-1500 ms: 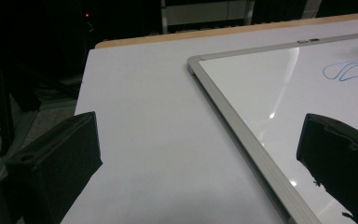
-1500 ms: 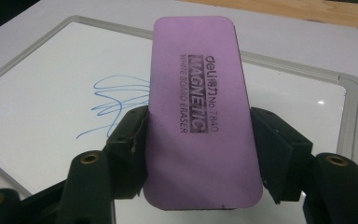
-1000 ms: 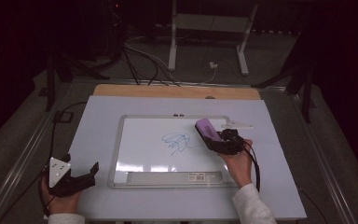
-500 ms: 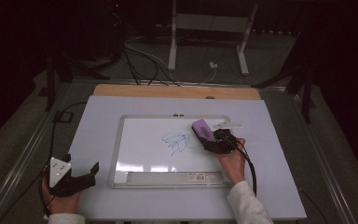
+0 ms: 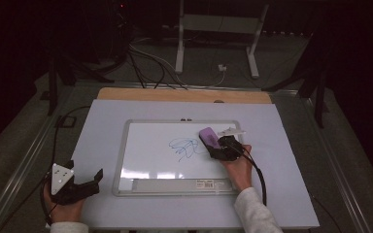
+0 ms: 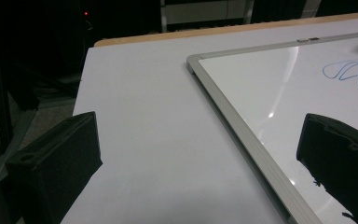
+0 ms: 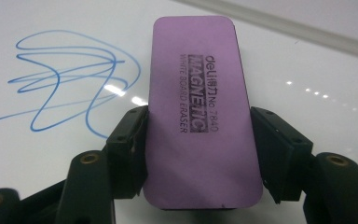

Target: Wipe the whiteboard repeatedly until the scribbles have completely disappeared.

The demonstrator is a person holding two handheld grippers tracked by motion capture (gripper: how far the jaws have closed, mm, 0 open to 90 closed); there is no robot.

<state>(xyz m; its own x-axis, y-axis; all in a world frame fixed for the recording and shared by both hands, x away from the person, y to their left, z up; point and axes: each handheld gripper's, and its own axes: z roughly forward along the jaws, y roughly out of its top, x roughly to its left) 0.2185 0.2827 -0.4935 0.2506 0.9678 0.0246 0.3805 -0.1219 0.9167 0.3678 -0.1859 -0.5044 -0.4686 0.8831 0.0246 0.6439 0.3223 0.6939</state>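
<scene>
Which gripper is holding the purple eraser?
The right gripper holds the purple rectangular eraser beside the blue scribble; the left gripper is open with nothing in it.

1. The left hand comes in at the near left corner, forearm barely in frame, and holds the left gripper low and level, its jaws spread wide with nothing between them.
2. The right hand reaches forward on a light-sleeved forearm, wrist straight.
3. The right gripper points away from the person, its jaws pressing both long sides of the purple eraser.
</scene>
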